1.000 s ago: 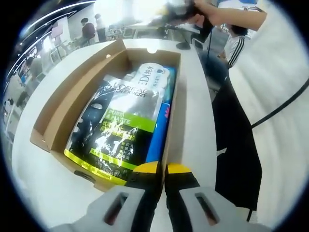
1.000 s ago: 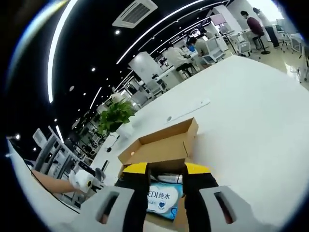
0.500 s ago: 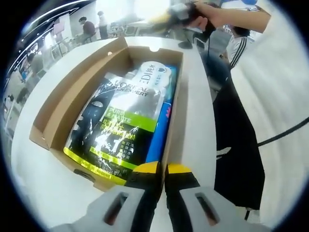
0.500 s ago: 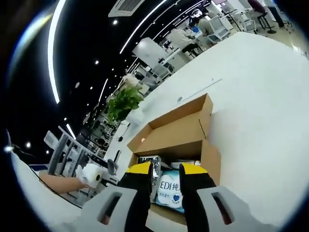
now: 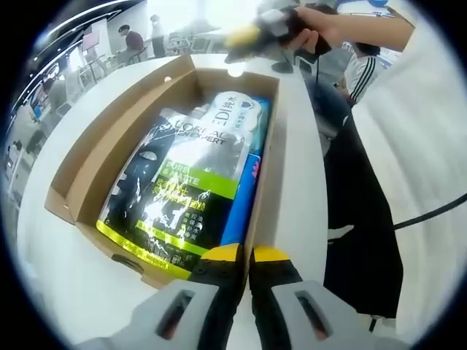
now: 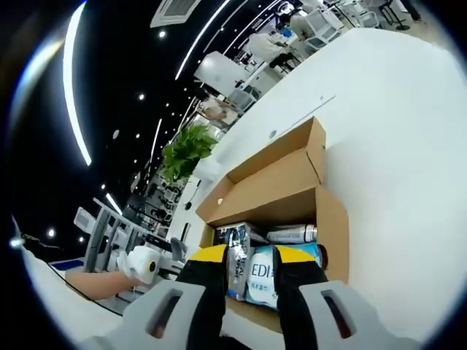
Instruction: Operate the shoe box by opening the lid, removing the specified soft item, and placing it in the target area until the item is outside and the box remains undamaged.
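- Brown cardboard shoe box (image 5: 80, 175): it rests on the white table (image 5: 58, 292) with its lid already folded back, and it is packed full.
- Contents: a glossy black-and-green flat pouch (image 5: 175, 189) lies on top; a white soft pack with blue lettering (image 5: 232, 117) sits at the far end, partly under the pouch, with a blue pack (image 5: 241, 197) along the right wall.
- Left gripper (image 5: 244, 255): its yellow-tipped jaws are pressed together at the box's near right corner (whether they pinch the wall cannot be told).
- Right gripper (image 6: 244, 255): jaws parted with nothing between them, poised over the white soft pack (image 6: 261, 281) at its own end of the box (image 6: 277, 182).
- Step in hand, as judged: taking hold of the soft pack. It would go best if the right jaws bite a loose edge of the wrapper rather than the cardboard, and lift straight up while the left gripper steadies the box, so the walls do not tear.
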Tool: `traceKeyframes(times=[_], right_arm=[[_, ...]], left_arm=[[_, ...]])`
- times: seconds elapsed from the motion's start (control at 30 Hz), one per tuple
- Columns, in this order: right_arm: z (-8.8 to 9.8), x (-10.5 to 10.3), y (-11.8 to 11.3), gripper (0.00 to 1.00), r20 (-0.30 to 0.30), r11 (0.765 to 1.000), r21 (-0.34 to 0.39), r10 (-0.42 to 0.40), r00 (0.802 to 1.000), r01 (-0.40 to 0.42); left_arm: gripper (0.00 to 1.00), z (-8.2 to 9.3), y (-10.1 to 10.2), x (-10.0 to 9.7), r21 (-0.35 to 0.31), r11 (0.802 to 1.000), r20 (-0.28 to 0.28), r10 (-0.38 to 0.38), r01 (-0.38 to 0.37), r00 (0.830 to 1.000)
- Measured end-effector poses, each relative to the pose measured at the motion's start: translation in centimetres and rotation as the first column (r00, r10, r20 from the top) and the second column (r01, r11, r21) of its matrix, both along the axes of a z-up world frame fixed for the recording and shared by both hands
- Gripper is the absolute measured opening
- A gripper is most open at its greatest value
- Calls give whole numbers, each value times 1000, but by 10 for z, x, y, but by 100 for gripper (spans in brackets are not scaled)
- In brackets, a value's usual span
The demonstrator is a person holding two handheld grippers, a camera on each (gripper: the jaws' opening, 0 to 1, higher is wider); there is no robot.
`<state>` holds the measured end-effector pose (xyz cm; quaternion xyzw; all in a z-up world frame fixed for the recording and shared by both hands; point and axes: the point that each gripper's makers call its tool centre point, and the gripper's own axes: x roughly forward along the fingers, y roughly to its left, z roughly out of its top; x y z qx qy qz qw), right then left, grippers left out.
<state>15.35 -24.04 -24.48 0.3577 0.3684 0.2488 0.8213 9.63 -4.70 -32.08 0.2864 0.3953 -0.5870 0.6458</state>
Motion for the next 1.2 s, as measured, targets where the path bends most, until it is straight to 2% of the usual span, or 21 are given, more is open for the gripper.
traceKeyframes(times=[0.2,0.5,0.77,0.87,0.93,1.0,1.07,1.2], right_arm=[[-5,-4,14,23,-23,1000,8,28,999,-28],[-14,-12,18,24,-52,999,-10,35,998,-36],[-21,-17,33,24,-79,999,-1,49,996,-50],[-29,-20,41,23,-78,993,-55,97,992,-101],[-32,-18,43,23,-43,984,-115,129,991,-134],[-32,-17,47,23,-21,979,-138,152,988,-154],[-34,-16,50,23,-65,983,-105,141,988,-148],[-34,-9,47,22,-70,990,-75,115,991,-120]], left_arm=[[3,0,0,0,0,1000,-1,2,-2,1000],[3,0,0,0,-1,1000,5,7,-7,1000],[3,-1,1,-1,-2,1000,4,7,-7,1000],[3,-1,1,-1,-3,1000,8,7,-7,1000],[3,0,1,-1,-5,1000,9,5,-5,1000],[3,0,1,-1,-5,1000,8,3,-3,1000],[3,0,1,-1,-6,1000,8,2,-2,1000],[3,0,1,-1,-5,1000,10,3,-3,1000]])
